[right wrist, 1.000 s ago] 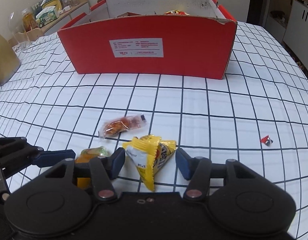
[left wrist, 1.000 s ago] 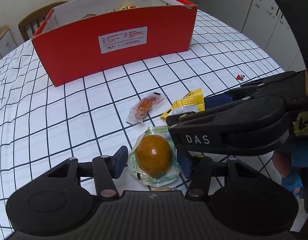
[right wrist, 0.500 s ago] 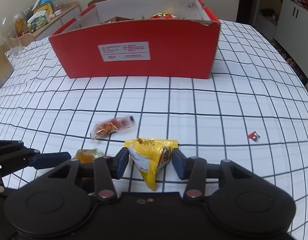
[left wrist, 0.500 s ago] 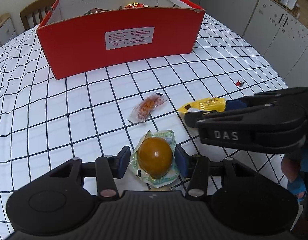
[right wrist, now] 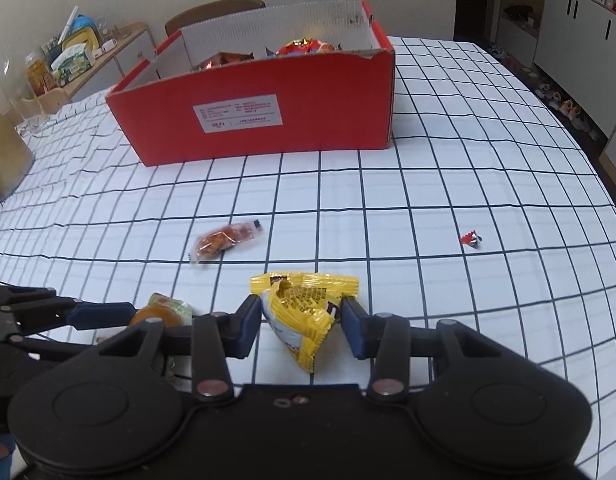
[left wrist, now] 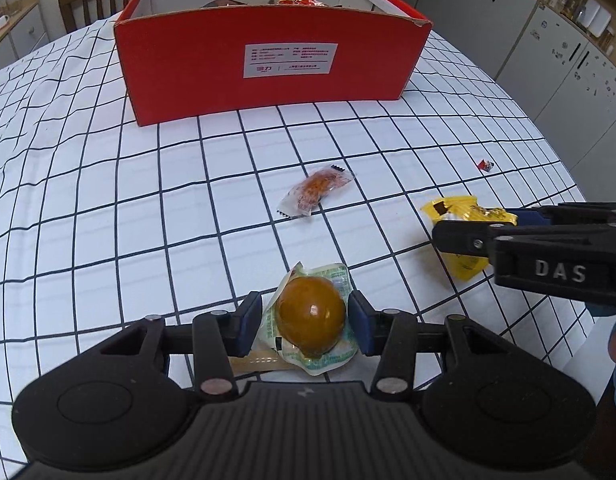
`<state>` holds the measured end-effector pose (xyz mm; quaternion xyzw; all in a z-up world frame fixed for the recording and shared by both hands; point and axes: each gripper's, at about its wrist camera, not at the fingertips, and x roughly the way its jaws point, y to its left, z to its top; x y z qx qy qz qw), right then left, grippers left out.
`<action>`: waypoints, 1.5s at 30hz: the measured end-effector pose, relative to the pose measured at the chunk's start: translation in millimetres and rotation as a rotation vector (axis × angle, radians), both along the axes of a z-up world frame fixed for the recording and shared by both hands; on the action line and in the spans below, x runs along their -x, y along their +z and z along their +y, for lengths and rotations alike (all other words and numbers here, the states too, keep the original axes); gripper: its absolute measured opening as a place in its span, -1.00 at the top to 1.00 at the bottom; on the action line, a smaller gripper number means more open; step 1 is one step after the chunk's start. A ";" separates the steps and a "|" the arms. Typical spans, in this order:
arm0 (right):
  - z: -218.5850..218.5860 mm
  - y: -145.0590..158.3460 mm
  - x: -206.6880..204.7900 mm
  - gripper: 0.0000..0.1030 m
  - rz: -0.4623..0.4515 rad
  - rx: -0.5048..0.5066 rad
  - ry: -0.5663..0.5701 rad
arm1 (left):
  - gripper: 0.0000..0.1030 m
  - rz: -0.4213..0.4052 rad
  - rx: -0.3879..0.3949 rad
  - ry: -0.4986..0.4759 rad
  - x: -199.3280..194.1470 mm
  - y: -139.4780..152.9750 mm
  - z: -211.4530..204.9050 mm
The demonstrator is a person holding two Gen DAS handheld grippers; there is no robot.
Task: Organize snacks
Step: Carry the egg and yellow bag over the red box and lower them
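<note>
Left wrist view. The left claw (left wrist: 306, 322) is seen angled steeply down toward the checked counter (left wrist: 108, 208), its two blue pads set against the sides of one packaged brown egg (left wrist: 310, 321), which is gripped between them; the jaws have just been closing. At the right edge the right claw (left wrist: 474, 226) is seen side-on, holding one yellow snack packet (left wrist: 456, 210). One clear-wrapped orange snack (left wrist: 316, 194) is left lying on the counter between the claws and the red box (left wrist: 268, 68) — well apart from both. One small red wrapper scrap (left wrist: 485, 165) lies near the counter's right edge.

Right wrist view. The right claw (right wrist: 301, 318) is likewise tilted downward; the yellow snack packet (right wrist: 304, 312) is pinched between its pads, crumpled, its lower tip hanging below them, and the jaws have just been closing on it. To the left the left claw (right wrist: 108, 312) is shown with the egg (right wrist: 158, 314) partly hidden behind it. The red box (right wrist: 252, 120) stands open at the far side of the counter (right wrist: 428, 200) — several packets show inside, their number not countable. One orange snack (right wrist: 224, 240) and one red scrap (right wrist: 471, 239) are counted.
</note>
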<state>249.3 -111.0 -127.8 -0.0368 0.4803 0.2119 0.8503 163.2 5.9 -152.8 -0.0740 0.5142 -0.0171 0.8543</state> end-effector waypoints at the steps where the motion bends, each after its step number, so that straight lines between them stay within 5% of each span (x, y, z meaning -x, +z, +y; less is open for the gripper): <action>1: -0.2 2.3 1.6 0.17 0.004 -0.005 0.004 | 0.19 0.001 0.002 0.004 1.1 1.0 0.5; 2: -0.4 4.6 3.1 0.17 0.011 -0.012 0.005 | 0.33 -0.004 0.016 0.002 2.2 3.0 1.1; 20: -9.2 30.1 23.6 0.17 -0.007 -0.047 0.005 | 0.34 0.016 0.067 0.077 16.5 16.9 15.6; 45: 11.4 121.9 -23.0 0.18 -0.209 -0.036 0.123 | 0.34 -0.201 0.044 0.147 -34.3 111.1 37.6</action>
